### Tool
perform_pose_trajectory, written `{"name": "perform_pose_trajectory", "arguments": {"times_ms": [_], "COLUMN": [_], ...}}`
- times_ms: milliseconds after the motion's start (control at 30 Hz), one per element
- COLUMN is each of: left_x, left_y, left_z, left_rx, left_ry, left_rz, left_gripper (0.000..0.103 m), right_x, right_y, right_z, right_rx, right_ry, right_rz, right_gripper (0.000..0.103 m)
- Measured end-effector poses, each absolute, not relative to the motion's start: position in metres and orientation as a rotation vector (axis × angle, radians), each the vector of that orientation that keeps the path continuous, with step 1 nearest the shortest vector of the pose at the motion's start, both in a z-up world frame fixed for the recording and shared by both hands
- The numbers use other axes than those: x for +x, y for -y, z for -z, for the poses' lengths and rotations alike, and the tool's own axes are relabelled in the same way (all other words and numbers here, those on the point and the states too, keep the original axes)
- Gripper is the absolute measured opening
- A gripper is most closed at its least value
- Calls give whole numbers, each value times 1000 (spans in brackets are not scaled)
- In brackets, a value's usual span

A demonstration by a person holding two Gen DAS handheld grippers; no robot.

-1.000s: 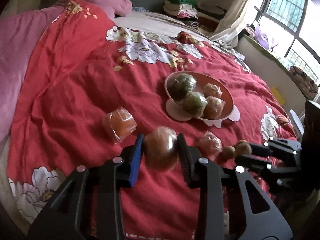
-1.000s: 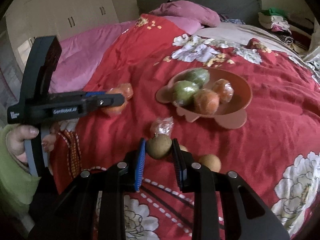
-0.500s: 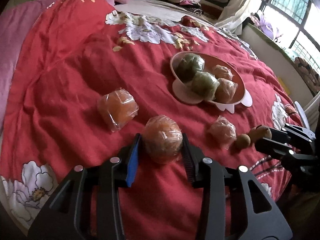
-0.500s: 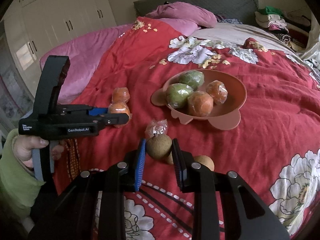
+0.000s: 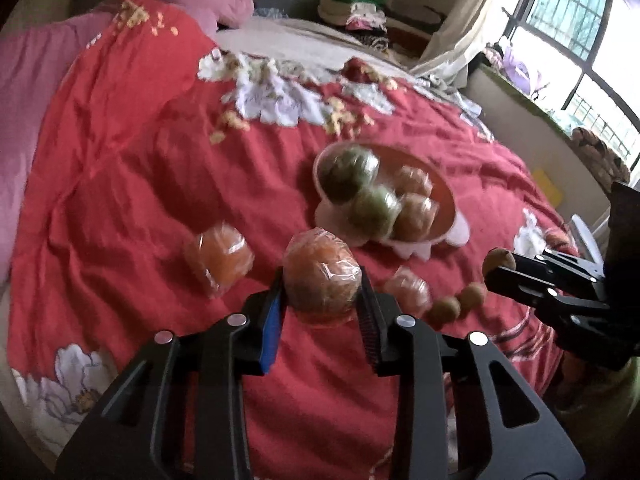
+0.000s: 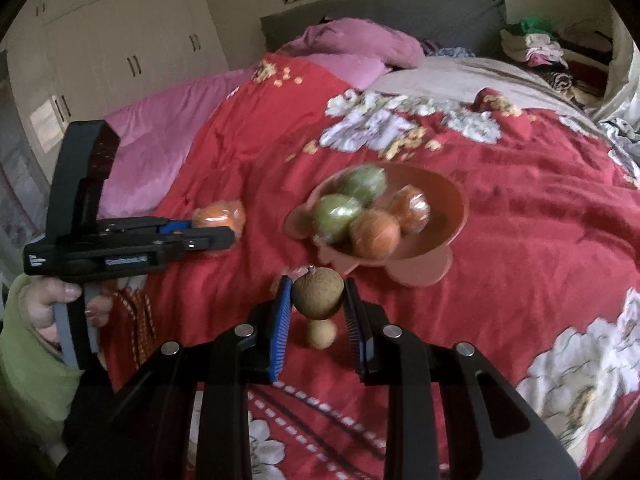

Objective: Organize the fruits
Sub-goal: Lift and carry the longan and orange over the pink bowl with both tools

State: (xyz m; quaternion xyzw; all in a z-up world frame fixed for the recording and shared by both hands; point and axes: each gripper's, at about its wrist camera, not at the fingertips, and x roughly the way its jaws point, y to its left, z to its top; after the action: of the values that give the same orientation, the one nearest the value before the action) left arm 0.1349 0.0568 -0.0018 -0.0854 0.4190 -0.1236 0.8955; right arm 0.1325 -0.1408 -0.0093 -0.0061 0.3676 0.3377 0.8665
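Observation:
My left gripper (image 5: 320,280) has a plastic-wrapped orange (image 5: 320,268) between its pads, its jaws closing tight on it just above the red bedcover. My right gripper (image 6: 318,292) is shut on a small round brown fruit (image 6: 318,298), held off the cover. A pinkish-brown bowl (image 6: 452,216) ahead holds two green and two orange wrapped fruits. Another wrapped orange (image 5: 220,260) lies to the left, a smaller wrapped fruit (image 5: 408,292) and two small brown fruits (image 5: 446,308) to the right. In the left wrist view the right gripper (image 5: 496,268) reaches in from the right.
The red flowered bedcover (image 5: 140,200) is rumpled, with pink bedding (image 6: 160,136) on the left. Folded clothes (image 6: 536,44) are piled at the headboard. A hand in a green sleeve (image 6: 28,352) holds the left gripper (image 6: 208,236). One loose brown fruit (image 6: 321,334) lies under the right jaws.
The left jaws eased slightly around the wrapped orange, then closed on it again, and it now sits a little higher. The right gripper has kept its hold on the brown fruit.

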Motion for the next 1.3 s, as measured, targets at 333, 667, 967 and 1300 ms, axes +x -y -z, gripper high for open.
{"name": "perform_pose_trajectory", "arguments": {"times_ms": [333, 667, 967, 1300], "left_x": [164, 194, 226, 233], "left_y": [-26, -20, -23, -15], "left_z": [-9, -5, 5, 12], "left_rx": [-144, -107, -55, -17], "left_ry": [-883, -894, -902, -898], "left_rz": [312, 301, 263, 268], "left_gripper": [25, 25, 25, 25], "right_x": [171, 199, 209, 213], "right_y": [171, 176, 166, 161], "right_z": [-17, -22, -22, -7], "right_rx": [-5, -27, -42, -43], "right_ry": [-711, -707, -704, -741], "right_rz": [-623, -591, -606, -620], "right_gripper": [25, 25, 25, 25]}}
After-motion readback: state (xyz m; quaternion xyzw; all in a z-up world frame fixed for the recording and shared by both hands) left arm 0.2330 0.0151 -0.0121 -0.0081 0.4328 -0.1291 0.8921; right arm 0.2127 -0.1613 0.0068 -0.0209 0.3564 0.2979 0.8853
